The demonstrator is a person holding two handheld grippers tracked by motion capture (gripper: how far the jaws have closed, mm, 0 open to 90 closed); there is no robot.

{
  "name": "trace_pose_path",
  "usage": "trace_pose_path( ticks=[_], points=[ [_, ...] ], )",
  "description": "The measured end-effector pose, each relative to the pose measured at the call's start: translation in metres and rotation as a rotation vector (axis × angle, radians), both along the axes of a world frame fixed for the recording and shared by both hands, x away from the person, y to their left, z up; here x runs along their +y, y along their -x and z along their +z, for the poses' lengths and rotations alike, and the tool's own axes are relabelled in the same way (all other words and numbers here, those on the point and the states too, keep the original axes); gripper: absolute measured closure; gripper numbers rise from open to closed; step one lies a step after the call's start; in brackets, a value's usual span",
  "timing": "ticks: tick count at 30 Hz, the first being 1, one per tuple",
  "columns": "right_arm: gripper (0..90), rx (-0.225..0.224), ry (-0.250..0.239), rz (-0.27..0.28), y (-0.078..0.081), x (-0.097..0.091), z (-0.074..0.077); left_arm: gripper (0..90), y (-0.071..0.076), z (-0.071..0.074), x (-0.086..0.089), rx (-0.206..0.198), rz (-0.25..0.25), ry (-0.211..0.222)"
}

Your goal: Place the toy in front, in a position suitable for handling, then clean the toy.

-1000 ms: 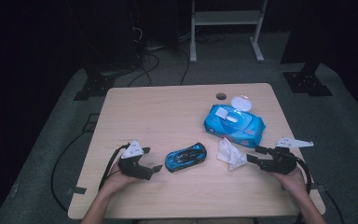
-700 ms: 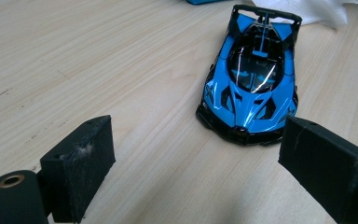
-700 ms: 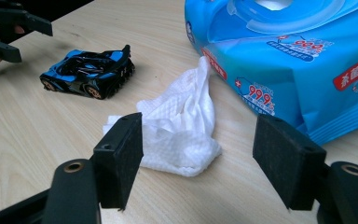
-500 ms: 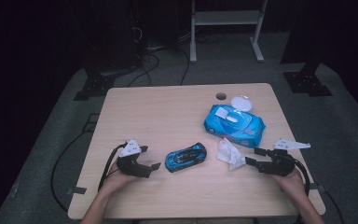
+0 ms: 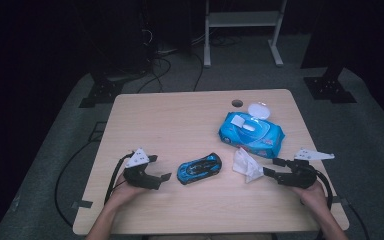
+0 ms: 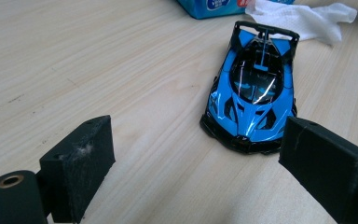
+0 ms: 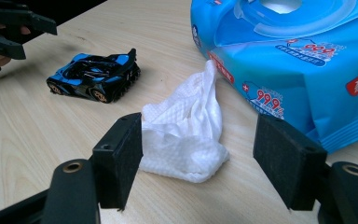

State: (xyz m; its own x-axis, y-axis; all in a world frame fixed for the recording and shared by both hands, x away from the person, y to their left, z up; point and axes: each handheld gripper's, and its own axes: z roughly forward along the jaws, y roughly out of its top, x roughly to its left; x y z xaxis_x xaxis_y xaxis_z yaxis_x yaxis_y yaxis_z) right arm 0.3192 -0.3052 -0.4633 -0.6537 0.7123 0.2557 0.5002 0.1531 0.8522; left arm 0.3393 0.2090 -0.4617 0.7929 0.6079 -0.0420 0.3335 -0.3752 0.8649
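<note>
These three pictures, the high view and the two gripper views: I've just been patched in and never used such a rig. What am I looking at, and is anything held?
No robot arm here: a person at a wooden table holds a hand-held two-jaw gripper in each hand. The high view looks down from above the person's side, so the left gripper sits at its left and the right gripper at its right. Each gripper view comes from a camera riding on that gripper, looking out between its two black jaws.

On the table lie a blue toy car, a crumpled white wipe and a blue pack of wet wipes with its lid flipped open.

Nothing is held. The left gripper's jaws stand open, pointing at the car just ahead. The right gripper's jaws stand open too, with the wipe lying between and just beyond them, not pinched.
</note>
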Motion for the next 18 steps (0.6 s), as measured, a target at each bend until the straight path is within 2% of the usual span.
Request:
trace_pose_path(
  ticks=[7,12,16,18],
  points=[
    [31.5,-0.007,-0.009,-0.008,0.001,0.0,0.002,9.4,0.0,0.0,0.002,-0.01,-0.005,0.009],
    [31.2,-0.001,-0.002,-0.014,-0.001,0.0,0.002,9.4,0.001,0.001,0.006,-0.019,0.002,-0.001],
    [30.7,-0.024,0.001,-0.011,0.001,0.001,0.006,8.7,0.003,0.006,0.012,-0.031,0.038,0.027],
    [29.7,-0.017,0.003,-0.009,0.001,0.001,0.006,8.7,0.003,0.01,0.018,-0.058,0.081,0.054]
  ],
)
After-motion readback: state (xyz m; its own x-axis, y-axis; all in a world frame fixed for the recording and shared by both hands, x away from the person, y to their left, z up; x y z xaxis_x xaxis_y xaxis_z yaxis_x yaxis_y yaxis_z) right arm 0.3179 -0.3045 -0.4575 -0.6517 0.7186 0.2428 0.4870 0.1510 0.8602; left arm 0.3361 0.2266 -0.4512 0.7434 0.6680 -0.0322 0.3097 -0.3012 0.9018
